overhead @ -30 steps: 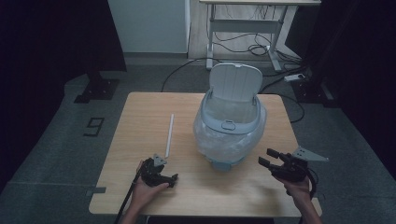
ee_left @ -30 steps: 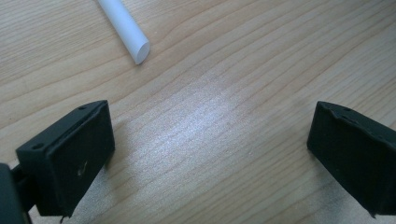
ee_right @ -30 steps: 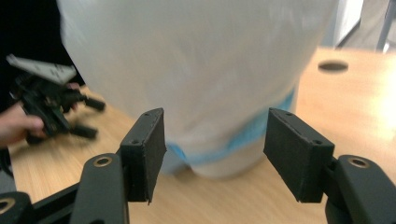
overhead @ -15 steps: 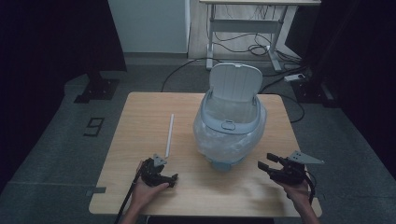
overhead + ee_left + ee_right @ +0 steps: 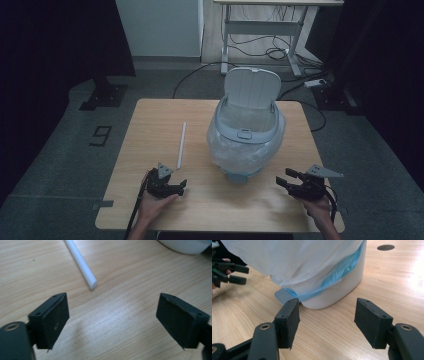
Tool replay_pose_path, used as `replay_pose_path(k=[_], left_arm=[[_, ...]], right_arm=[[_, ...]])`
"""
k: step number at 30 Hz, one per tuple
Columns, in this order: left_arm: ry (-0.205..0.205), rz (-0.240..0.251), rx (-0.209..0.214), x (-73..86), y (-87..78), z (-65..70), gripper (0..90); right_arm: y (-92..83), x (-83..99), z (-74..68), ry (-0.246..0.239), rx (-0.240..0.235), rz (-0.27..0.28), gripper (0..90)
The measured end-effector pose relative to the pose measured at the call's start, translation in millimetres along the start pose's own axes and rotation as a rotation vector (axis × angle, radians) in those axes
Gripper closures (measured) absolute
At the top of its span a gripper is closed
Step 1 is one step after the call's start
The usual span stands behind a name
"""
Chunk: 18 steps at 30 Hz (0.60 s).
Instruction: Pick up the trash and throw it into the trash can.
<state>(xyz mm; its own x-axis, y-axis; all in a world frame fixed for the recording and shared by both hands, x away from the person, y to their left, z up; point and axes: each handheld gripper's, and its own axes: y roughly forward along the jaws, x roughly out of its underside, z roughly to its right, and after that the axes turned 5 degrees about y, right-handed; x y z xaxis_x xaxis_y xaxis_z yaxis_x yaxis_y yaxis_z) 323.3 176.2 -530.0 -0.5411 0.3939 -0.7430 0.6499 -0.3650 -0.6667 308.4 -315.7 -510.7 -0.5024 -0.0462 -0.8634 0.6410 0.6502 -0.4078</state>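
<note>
A white pedal bin [image 5: 246, 145] stands mid-table with its lid [image 5: 251, 89] up and a thin plastic bag [image 5: 235, 150] draped over its outside. The right gripper view has the bin [image 5: 339, 287], the bag [image 5: 299, 262] and the grey pedal [image 5: 282, 295] close ahead. A white rod [image 5: 181, 145] lies left of the bin. My left gripper [image 5: 181, 186] rests near the front edge, just short of the rod's near end [image 5: 91, 283]; its jaws [image 5: 113, 300] are open, have just been closing a little, and hold nothing. My right gripper [image 5: 284, 179] is open and empty [image 5: 327, 303], right of the bin's base.
The wooden table [image 5: 150, 120] has a round cable hole [image 5: 385, 247] behind the bin. The left gripper [image 5: 235, 273] appears far off in the right gripper view. A desk frame [image 5: 260, 35] and cables lie on the floor beyond the table.
The right gripper has sunk slightly toward the tabletop. The left hand, the rod and the bin stay where they were.
</note>
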Motion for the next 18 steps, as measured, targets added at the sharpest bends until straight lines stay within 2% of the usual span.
replay_pose_path(k=[9,18], left_arm=[[-0.016,0.001,-0.012,-7.8,2.8,-2.9,14.1],[-0.036,0.003,-0.013,-19.7,10.8,-11.0,16.0]], right_arm=[[7.9,7.2,3.1,-0.002,0.019,-0.049,36.2],[12.2,10.7,4.0,-0.001,0.018,-0.081,35.8]])
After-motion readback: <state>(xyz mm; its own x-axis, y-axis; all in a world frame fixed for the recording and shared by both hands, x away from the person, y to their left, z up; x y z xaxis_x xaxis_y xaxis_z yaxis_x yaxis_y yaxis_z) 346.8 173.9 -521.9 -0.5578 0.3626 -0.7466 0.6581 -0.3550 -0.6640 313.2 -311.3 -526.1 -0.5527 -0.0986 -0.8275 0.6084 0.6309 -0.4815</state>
